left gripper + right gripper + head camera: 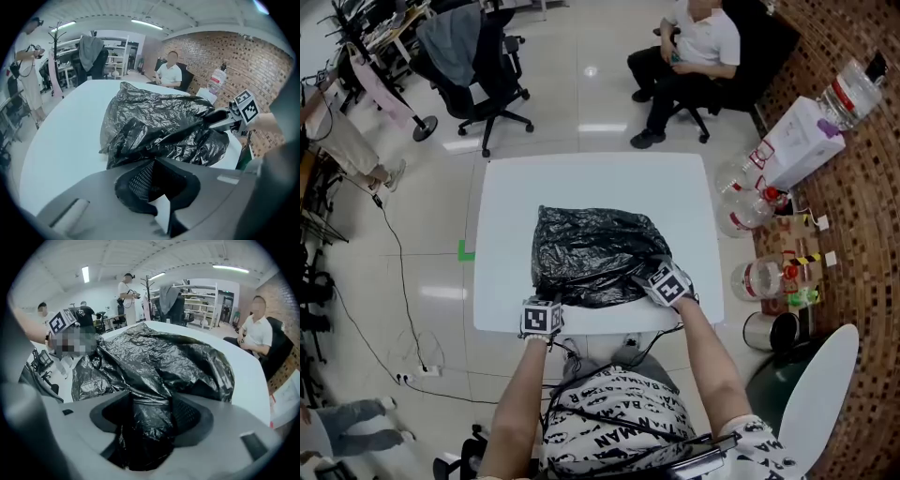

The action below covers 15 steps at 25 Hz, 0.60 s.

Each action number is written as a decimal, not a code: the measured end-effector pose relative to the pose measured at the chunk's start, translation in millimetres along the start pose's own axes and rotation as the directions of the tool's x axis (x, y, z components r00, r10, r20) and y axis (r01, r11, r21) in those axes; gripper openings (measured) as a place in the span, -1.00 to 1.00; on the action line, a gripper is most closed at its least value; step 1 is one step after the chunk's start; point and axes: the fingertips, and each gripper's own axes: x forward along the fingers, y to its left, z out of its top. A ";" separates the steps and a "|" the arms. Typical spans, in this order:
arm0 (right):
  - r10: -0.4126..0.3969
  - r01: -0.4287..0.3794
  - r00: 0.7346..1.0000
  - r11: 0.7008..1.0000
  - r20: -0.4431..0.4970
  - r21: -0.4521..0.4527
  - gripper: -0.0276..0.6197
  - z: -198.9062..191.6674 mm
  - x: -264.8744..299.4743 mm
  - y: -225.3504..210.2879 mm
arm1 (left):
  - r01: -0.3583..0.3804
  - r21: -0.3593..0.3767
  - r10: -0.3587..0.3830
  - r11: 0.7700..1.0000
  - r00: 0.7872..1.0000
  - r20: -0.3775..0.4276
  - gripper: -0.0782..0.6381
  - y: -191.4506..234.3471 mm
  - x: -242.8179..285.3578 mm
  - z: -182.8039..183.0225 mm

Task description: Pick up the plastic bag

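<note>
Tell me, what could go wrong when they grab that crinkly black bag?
The right gripper has only a loose fold of the black plastic bag between its open jaws, so the thin plastic might slip out or tear. The left gripper has nothing between its jaws; lifting from one side could leave the bag sagging. It lies near the table edge and could slide off.

A black plastic bag (598,255) lies on a white table (511,197) beside a brown brick wall (862,197)
</note>
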 end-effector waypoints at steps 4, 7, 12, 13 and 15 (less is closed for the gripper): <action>-0.018 0.018 0.999 1.000 0.028 -0.003 0.03 3.6 -10.6 2.7 | 0.021 -0.018 -0.020 1.000 0.999 0.036 -0.78 0.0 -8.2 5.8; -0.032 0.028 0.993 0.999 0.112 0.037 0.03 12.2 -31.8 5.9 | 0.080 -0.041 -0.074 0.996 0.989 0.127 -0.78 -5.7 -34.3 21.6; -0.048 0.006 0.962 0.988 0.269 0.153 0.02 32.1 -76.6 20.2 | 0.163 0.001 -0.159 0.987 0.957 0.242 -0.78 -12.7 -85.2 44.5; -0.062 0.009 0.953 0.984 0.295 0.177 0.02 35.5 -86.4 23.6 | 0.175 0.013 -0.172 0.984 0.947 0.270 -0.78 -13.7 -96.7 50.4; -0.091 0.006 0.929 0.973 0.359 0.230 0.02 46.5 -108.7 33.7 | 0.183 0.039 -0.186 0.982 0.926 0.330 -0.78 -13.7 -121.5 63.9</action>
